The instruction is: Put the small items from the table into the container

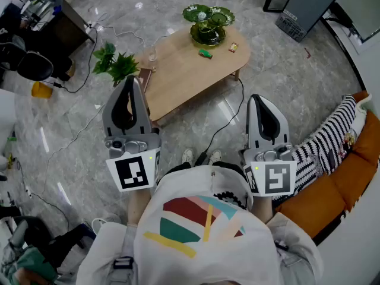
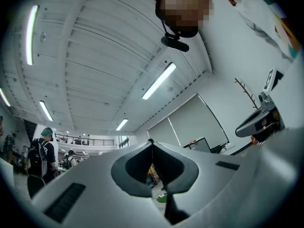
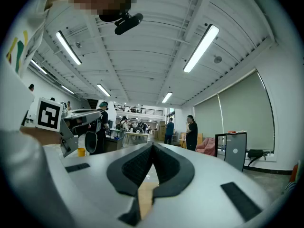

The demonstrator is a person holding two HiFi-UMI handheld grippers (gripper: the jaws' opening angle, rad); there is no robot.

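Standing back from a low table, a person holds the left gripper (image 1: 131, 82) and the right gripper (image 1: 257, 100), both closed tight on nothing.
The oval wooden table (image 1: 178, 67) lies ahead, its long axis running from near-left to far-right. At its far end stands the green glass container (image 1: 208, 36). A small green item (image 1: 205, 53) and a small orange item (image 1: 233, 47) lie just beside it, well apart from both grippers. The right gripper looks slightly nearer.

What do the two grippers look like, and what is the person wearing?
Both the left gripper and right gripper are grey and tapered, with black inner pads. Each carries a white cube with a black square marker. The person wears a white shirt printed with red, teal and yellow shapes.
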